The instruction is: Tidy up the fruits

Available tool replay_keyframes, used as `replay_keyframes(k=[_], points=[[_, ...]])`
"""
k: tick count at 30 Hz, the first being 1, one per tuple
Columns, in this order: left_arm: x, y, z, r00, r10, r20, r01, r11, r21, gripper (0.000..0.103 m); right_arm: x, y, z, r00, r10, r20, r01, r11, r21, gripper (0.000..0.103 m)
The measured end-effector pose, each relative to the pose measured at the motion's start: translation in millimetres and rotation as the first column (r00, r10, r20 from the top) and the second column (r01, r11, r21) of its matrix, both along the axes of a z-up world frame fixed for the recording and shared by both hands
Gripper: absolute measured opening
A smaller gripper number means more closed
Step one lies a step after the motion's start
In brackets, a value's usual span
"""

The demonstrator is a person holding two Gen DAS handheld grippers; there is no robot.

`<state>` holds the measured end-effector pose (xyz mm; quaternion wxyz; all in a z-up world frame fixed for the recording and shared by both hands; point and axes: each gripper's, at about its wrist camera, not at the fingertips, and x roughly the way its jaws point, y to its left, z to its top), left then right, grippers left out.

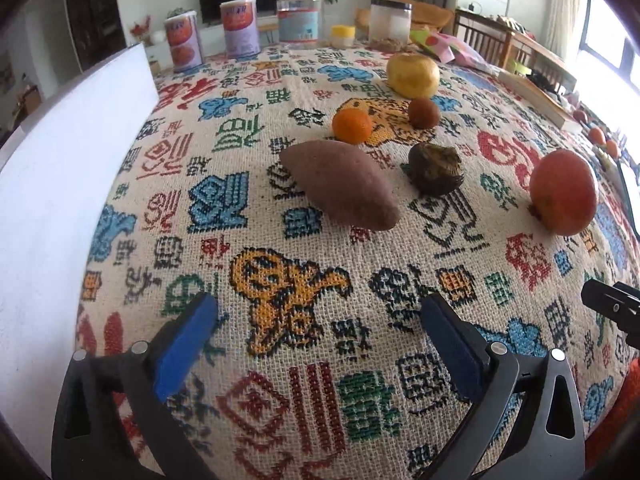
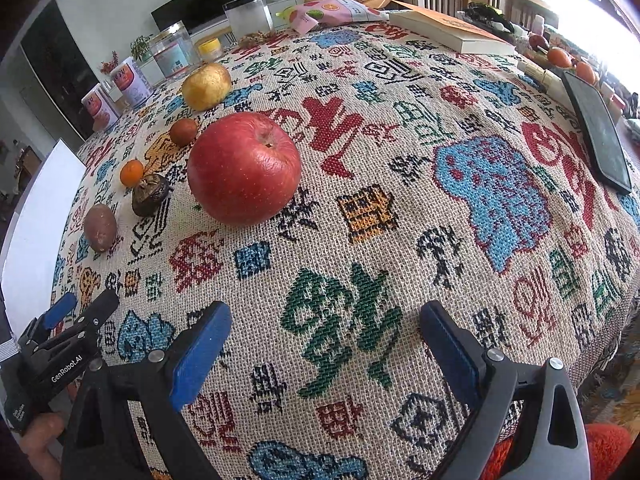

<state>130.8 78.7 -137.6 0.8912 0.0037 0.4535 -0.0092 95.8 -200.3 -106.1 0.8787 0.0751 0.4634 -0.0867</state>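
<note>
- Left gripper [image 1: 318, 314]: jaws spread wide, nothing between the blue pads [image 1: 184, 350]; it hovers low over the woven tablecloth [image 1: 280, 400], well short of the produce.
- Right gripper [image 2: 325, 326]: jaws likewise wide and empty, poised over bare cloth; the left tool shows at the lower left edge of the right wrist view.
- Nearest to the left gripper: a sweet potato [image 1: 340, 184] lying lengthwise on the cloth, and just beside it a dark, wrinkled fruit [image 1: 436, 168] whose kind cannot be told.
- Nearest to the right gripper: a red apple [image 2: 244, 168], standing with its stem up and apart from its neighbours.
- Farther back: a small orange [image 1: 352, 126], a small brown fruit [image 1: 424, 113] and a yellow fruit [image 1: 413, 75], loosely scattered and not touching.
- Surroundings: a white board [image 1: 60, 184] stands along the left edge; jars and canisters [image 1: 240, 28] line the far edge; a book [image 2: 452, 32] and a phone [image 2: 596, 132] lie to the right.
- Judgement of stage: no fruit is held, so sorting appears to be at or near its start.
- Advice for the step: approach the apple straight on, centre it between the pads at its widest girth, and close gently; round fruit may roll on the coarse weave if nudged by one pad first.
</note>
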Motion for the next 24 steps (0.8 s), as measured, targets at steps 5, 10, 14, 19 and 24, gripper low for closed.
replay_keyframes(k=[5,10,14,19,24], points=[[0,0,0,1.000,0.001,0.002,-0.001,1.000,0.003,0.103,10,15,-8,1.000,0.004,-0.017,-0.006,0.995,-0.095,0.103],[0,0,0,1.000,0.001,0.002,-0.001,1.000,0.003,0.103,11,18,-11,0.999,0.011,-0.033,-0.015,0.992,-0.127,0.103],[0,0,0,1.000,0.001,0.002,-0.001,1.000,0.003,0.103,12,20,-11,0.999,0.012,-0.039,-0.017,0.990,-0.137,0.103],[-1,-1,0,1.000,0.001,0.003,-0.002,1.000,0.003,0.103,13,21,-11,0.999,0.012,-0.040,-0.017,0.991,-0.136,0.103],[-1,-1,0,1.000,0.002,0.003,-0.002,1.000,0.004,0.103,12,21,-11,0.999,0.012,-0.040,-0.017,0.991,-0.136,0.103]])
